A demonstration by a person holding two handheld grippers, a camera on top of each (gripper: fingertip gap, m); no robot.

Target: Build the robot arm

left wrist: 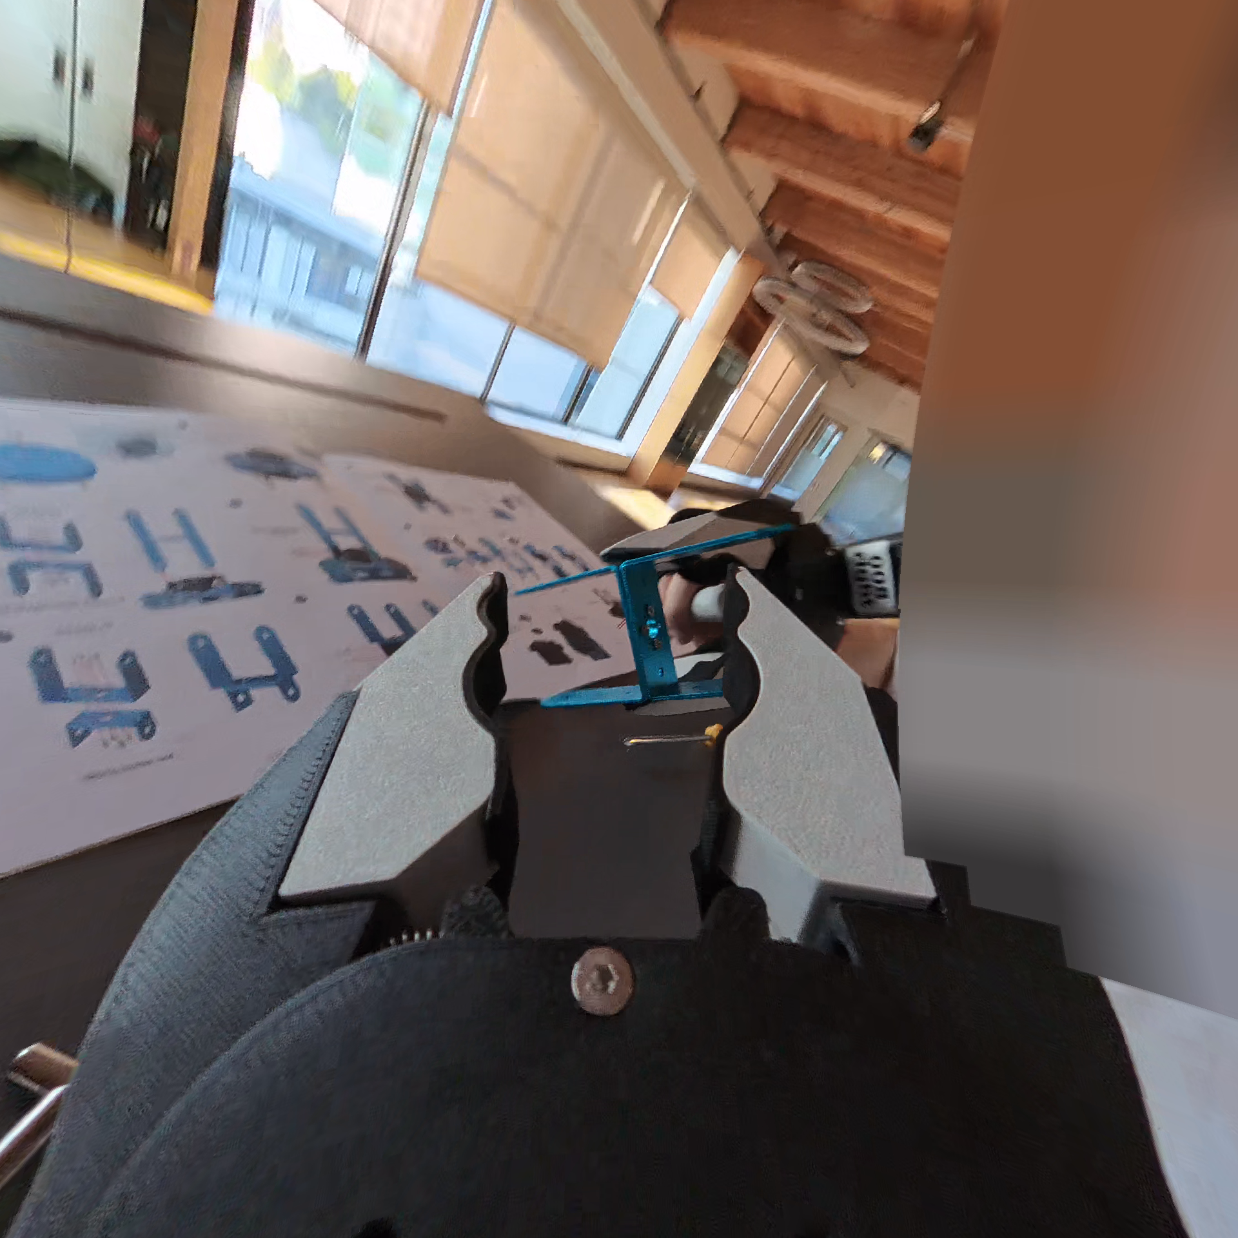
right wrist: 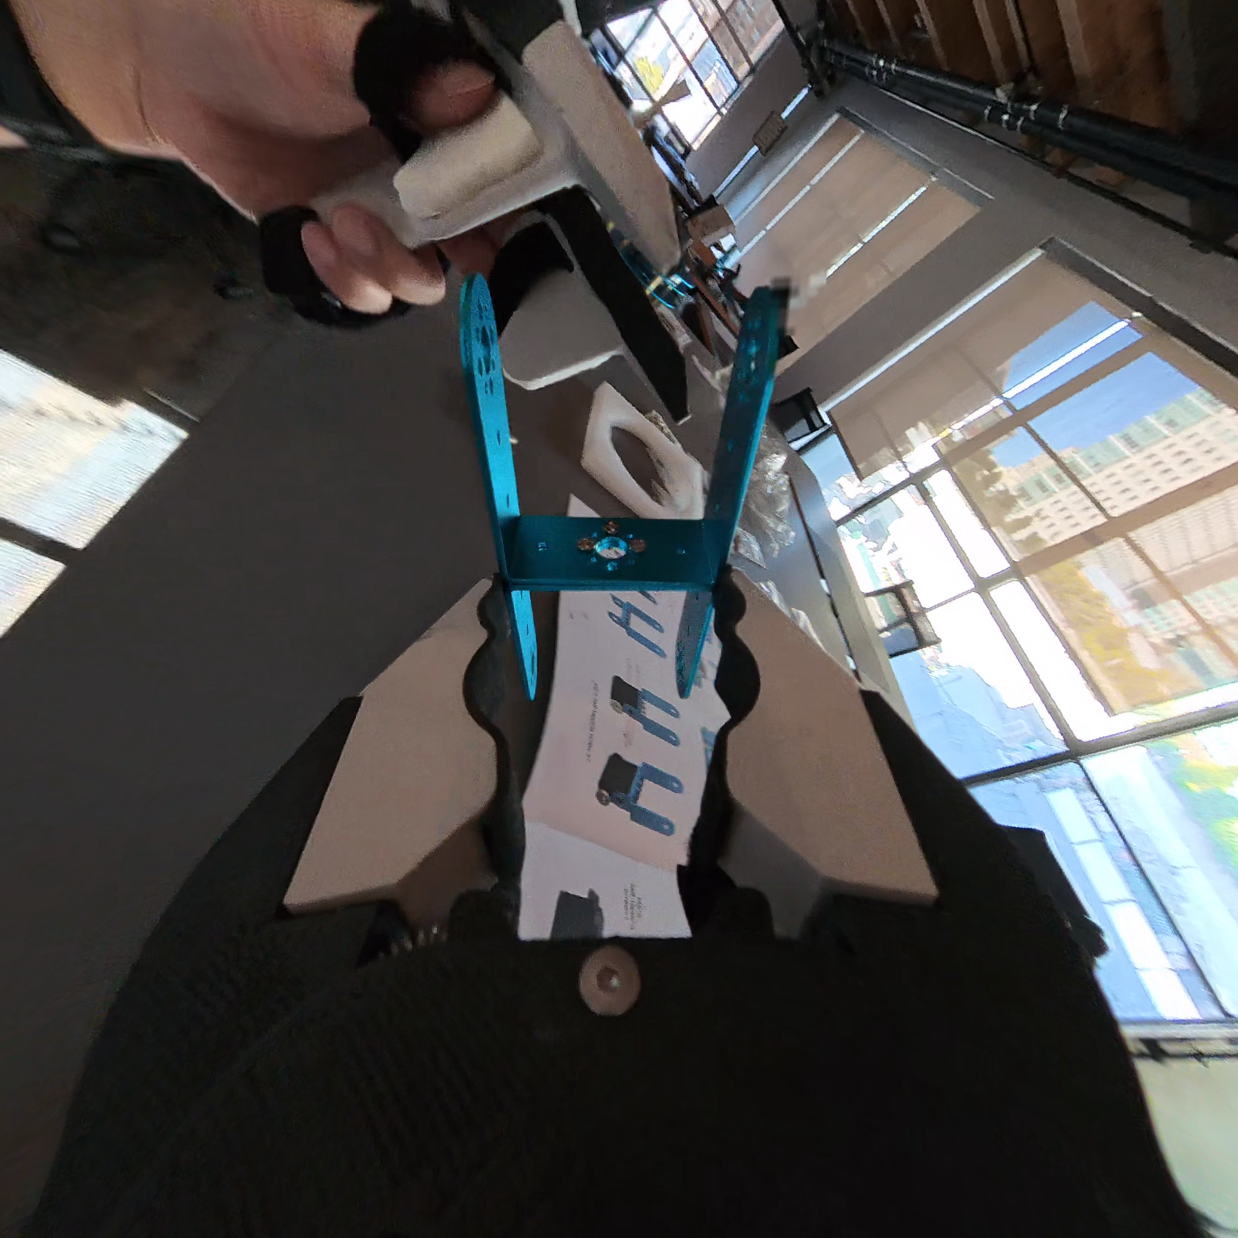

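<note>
A blue metal H-shaped bracket (right wrist: 606, 546) with small brass screws in its crossbar sits between my right gripper's fingertips. My right gripper (right wrist: 611, 596) is shut on it, pressing on the outer sides of its two long plates, and holds it above the table. In the left wrist view the same bracket (left wrist: 646, 636) shows edge-on just beyond my left gripper (left wrist: 613, 589), which is open and empty. The left gripper, held by a hand (right wrist: 254, 114), also shows in the right wrist view beyond the bracket's far ends.
A white printed sheet (left wrist: 201, 603) with pictures of blue parts lies on the dark table (left wrist: 603, 837). A thin metal pin with a yellow tip (left wrist: 670, 739) lies below the bracket. A white frame piece (right wrist: 636, 455) and clear bags of small parts (right wrist: 764, 496) lie farther off. Large windows stand behind. Tip to tip, the grippers are about 7 cm apart.
</note>
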